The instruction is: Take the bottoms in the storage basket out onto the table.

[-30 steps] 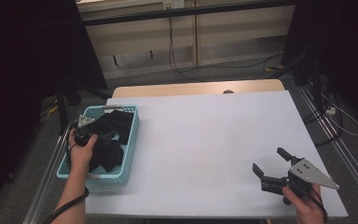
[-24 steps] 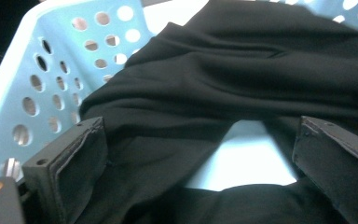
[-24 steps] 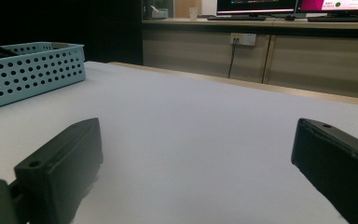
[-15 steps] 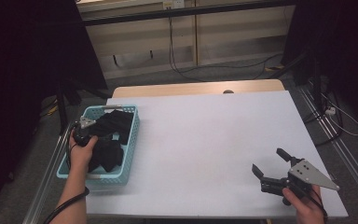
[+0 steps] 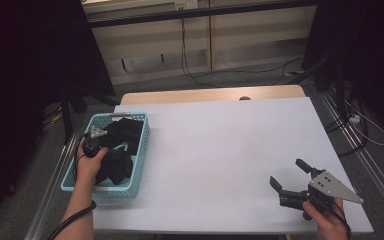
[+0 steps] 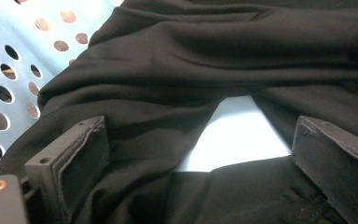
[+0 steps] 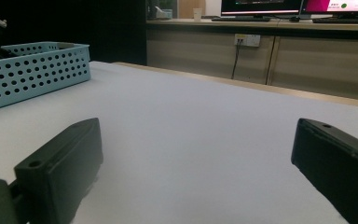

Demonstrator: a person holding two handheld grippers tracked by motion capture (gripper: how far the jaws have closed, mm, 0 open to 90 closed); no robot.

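The black cloth [image 5: 120,147] lies bundled in the light blue perforated basket [image 5: 142,150], which sits at about nine o'clock on the white worktop [image 5: 220,150]. In the left gripper view the folds of the cloth [image 6: 177,84] spread between and past your jaws, with a patch of the basket [image 6: 9,60] floor showing through a gap. Your left gripper [image 5: 97,142] is down inside the basket among those folds, its jaws standing wide; whether either jaw presses into the fabric is hard to judge from so close. Your right gripper [image 5: 290,180] rests low near the worktop's edge at about five o'clock, well apart from the basket, jaws spread wide with nothing between them.
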